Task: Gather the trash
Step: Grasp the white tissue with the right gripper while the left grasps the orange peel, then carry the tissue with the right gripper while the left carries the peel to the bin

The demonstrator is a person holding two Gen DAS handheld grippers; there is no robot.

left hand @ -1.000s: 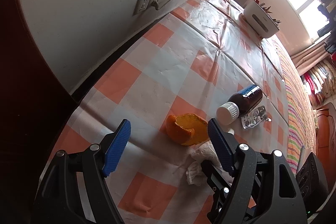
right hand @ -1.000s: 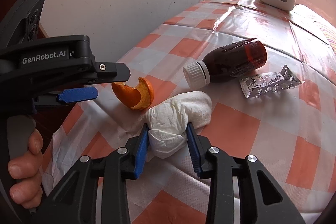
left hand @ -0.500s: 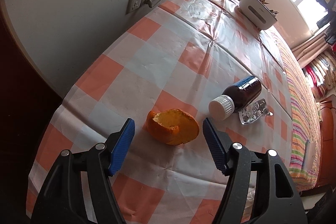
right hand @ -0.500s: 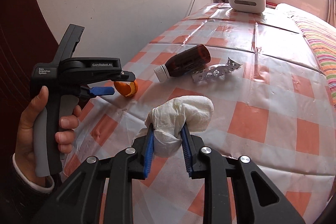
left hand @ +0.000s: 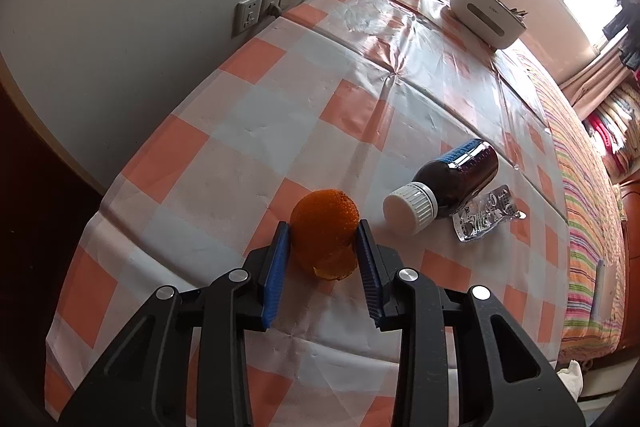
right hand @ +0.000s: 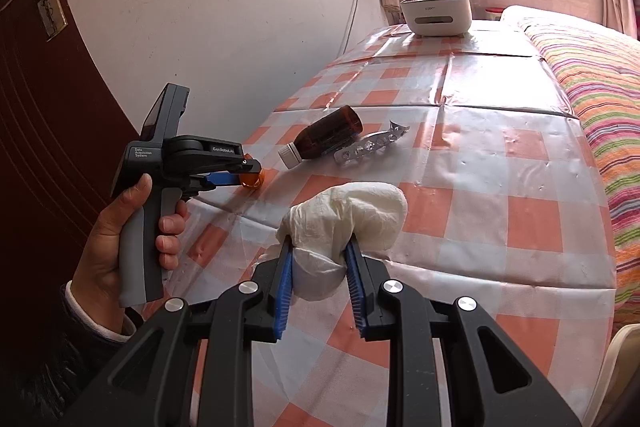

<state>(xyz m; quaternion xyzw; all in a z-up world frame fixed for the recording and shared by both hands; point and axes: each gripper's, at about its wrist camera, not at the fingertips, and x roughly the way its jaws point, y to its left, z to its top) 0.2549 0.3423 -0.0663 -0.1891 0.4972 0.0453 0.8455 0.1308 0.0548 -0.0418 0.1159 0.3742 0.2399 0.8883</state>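
An orange peel [left hand: 324,219] lies on the orange-and-white checked tablecloth [left hand: 248,131] near its left corner. My left gripper [left hand: 323,226] has the peel between its blue pads, which touch it on both sides while the jaws are closing. The right wrist view shows that gripper [right hand: 240,175] from the side, held by a person's hand [right hand: 116,227], with the peel [right hand: 253,181] at its tips. My right gripper [right hand: 318,247] is shut on a crumpled white tissue [right hand: 352,211], held above the table's near edge.
A brown bottle [left hand: 456,179] with a white cap lies on its side next to an empty silver blister pack [left hand: 484,213]. A white caddy [left hand: 488,15] stands at the table's far end. A striped bedcover [right hand: 600,87] runs along the right; the wall with sockets [left hand: 264,7] is on the left.
The left jaws narrowed from wide apart to touching the peel, squeezing it rounder. The right gripper lifted the tissue off the table and drew back from the bottle and peel.
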